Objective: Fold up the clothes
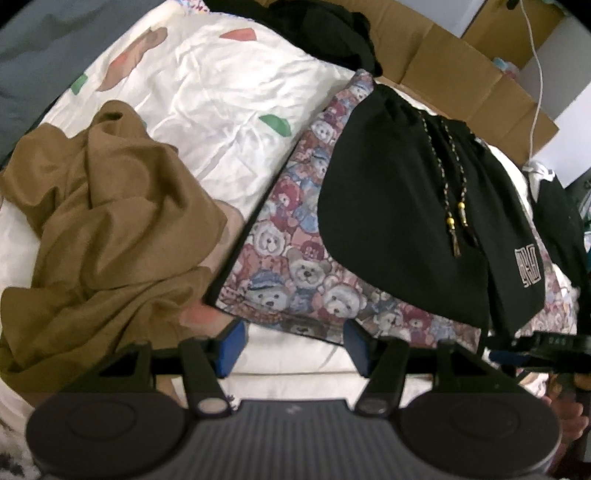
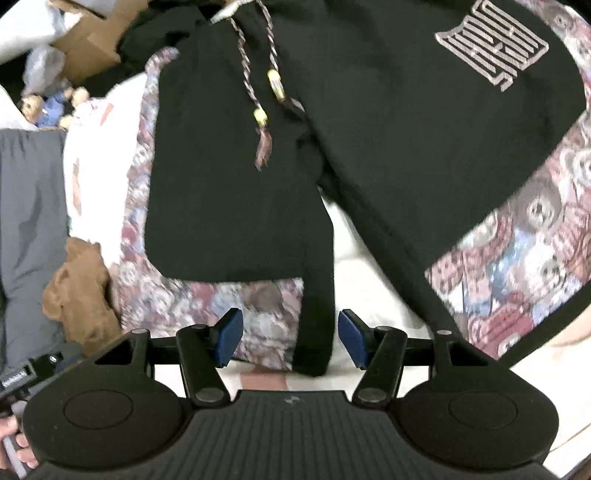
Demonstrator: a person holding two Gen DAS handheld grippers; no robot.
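Black shorts point(image 1: 406, 206) with braided drawstrings point(image 1: 456, 192) and a pale logo point(image 2: 491, 44) lie flat on a teddy-bear print cloth point(image 1: 295, 266) on the bed. My left gripper point(image 1: 294, 347) hovers open over the near edge of that cloth and the white bedding, nothing between its blue pads point(image 1: 232, 347). In the right wrist view the shorts point(image 2: 369, 129) fill the frame. My right gripper point(image 2: 291, 341) stands open, with the hem of one black leg point(image 2: 314, 332) and the bear cloth point(image 2: 221, 302) between its fingers, the pads apart from them.
A crumpled brown garment point(image 1: 103, 229) lies to the left on the white printed duvet point(image 1: 221, 92). Dark clothes point(image 1: 325, 33), cardboard boxes point(image 1: 461, 74) and a white cable point(image 1: 535, 74) sit behind. A grey cover point(image 2: 29, 221) and a teddy toy point(image 2: 48, 107) are at the left.
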